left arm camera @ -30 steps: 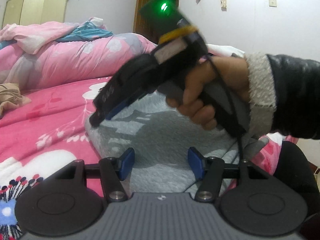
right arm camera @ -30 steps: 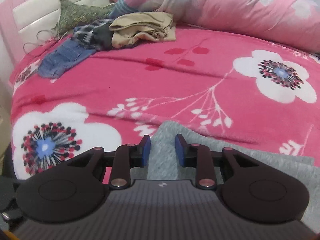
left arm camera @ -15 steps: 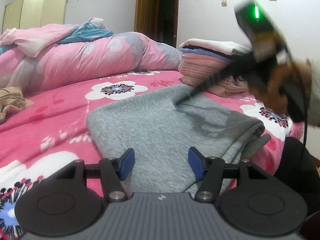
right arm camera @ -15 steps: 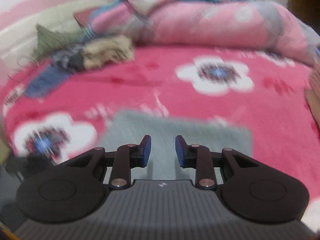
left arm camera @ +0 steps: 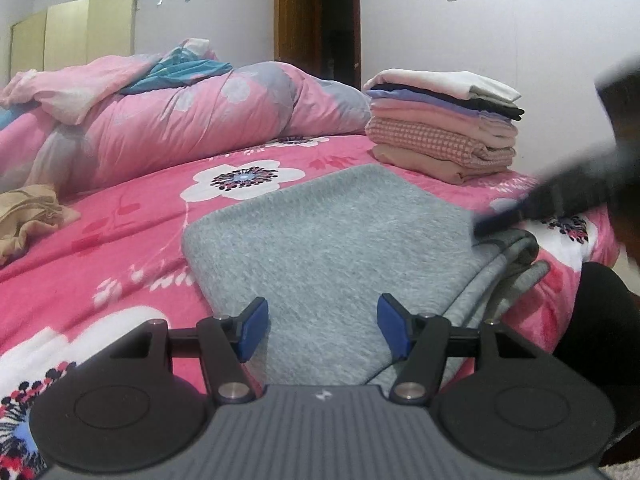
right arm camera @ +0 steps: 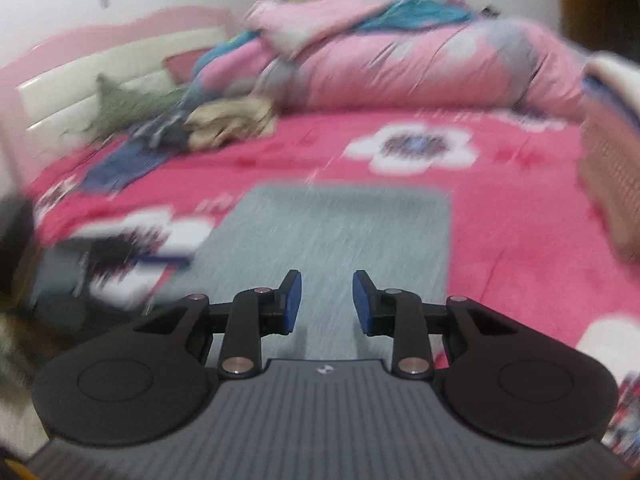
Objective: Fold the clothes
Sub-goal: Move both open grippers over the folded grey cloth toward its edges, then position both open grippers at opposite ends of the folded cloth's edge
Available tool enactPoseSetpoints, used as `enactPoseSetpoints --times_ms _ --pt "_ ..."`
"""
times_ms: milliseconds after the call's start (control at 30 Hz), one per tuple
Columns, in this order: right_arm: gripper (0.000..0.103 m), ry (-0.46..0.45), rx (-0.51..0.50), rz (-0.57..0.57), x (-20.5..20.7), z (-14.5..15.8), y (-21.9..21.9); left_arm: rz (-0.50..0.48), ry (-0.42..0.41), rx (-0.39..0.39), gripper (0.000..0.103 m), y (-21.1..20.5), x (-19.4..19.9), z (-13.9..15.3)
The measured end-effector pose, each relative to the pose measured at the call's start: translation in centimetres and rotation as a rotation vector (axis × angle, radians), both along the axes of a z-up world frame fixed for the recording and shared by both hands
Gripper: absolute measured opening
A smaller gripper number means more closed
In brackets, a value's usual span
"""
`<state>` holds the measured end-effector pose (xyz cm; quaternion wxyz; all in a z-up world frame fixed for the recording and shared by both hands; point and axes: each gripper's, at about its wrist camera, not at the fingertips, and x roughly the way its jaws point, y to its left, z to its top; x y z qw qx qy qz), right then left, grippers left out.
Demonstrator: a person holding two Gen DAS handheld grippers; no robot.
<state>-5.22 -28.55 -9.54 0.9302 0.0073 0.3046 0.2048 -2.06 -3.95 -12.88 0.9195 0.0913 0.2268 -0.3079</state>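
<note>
My left gripper [left arm camera: 322,330] hangs low over the near edge of the folded grey garment [left arm camera: 332,236], its blue pads spread wide with only the cloth's surface showing between them; nothing is gripped. My right gripper [right arm camera: 326,302] has just been opening a little: its pads stand apart with a narrower gap and nothing is pinched between them, the grey garment [right arm camera: 332,232] lying flat below. From the left view I see the right gripper [left arm camera: 532,208] as a dark blurred shape at the garment's right edge, where the layers bunch into a rolled fold. The garment sits on the pink floral bedspread [left arm camera: 132,224], near the front edge of the bed. Just behind its far right corner stands a stack of folded clothes [left arm camera: 444,128], white on top, checked pink lower down. A rumpled pink duvet [left arm camera: 168,120] lies along the back, and a beige crumpled garment [left arm camera: 28,216] lies at the far left. The right view is smeared by motion, yet a heap of unfolded clothes [right arm camera: 192,128] shows near the headboard [right arm camera: 80,72]
</note>
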Motion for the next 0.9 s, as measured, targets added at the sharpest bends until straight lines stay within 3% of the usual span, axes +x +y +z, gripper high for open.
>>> enactPoseSetpoints --times_ms 100,333,400,467,533,633,900 --pt "0.029 -0.038 -0.029 -0.005 -1.4 -2.3 0.6 0.007 -0.008 0.019 0.063 -0.3 -0.3 0.1" --pt "0.030 -0.091 0.048 -0.050 -3.0 -0.7 -1.0 0.025 -0.020 0.046 0.066 -0.6 -0.4 0.3" --pt "0.032 -0.034 0.072 -0.060 -3.0 -2.0 -1.5 0.034 -0.015 0.044 0.069 -0.6 -0.4 0.2" --pt "0.035 -0.020 0.089 -0.063 -3.2 -3.5 -1.4 0.040 -0.008 0.039 0.071 -0.5 -0.3 0.2" --pt "0.048 -0.039 0.103 -0.060 -3.5 -3.9 -1.1 0.039 -0.004 0.039 0.071 -0.5 -0.2 0.2" --pt "0.060 -0.052 0.091 -0.046 -3.6 -3.9 -0.3 0.037 -0.005 0.044 0.071 -0.5 -0.2 0.3" --pt "0.064 -0.056 0.070 -0.029 -4.0 -3.7 0.0 0.042 -0.004 0.043 0.071 -0.4 -0.2 0.3"
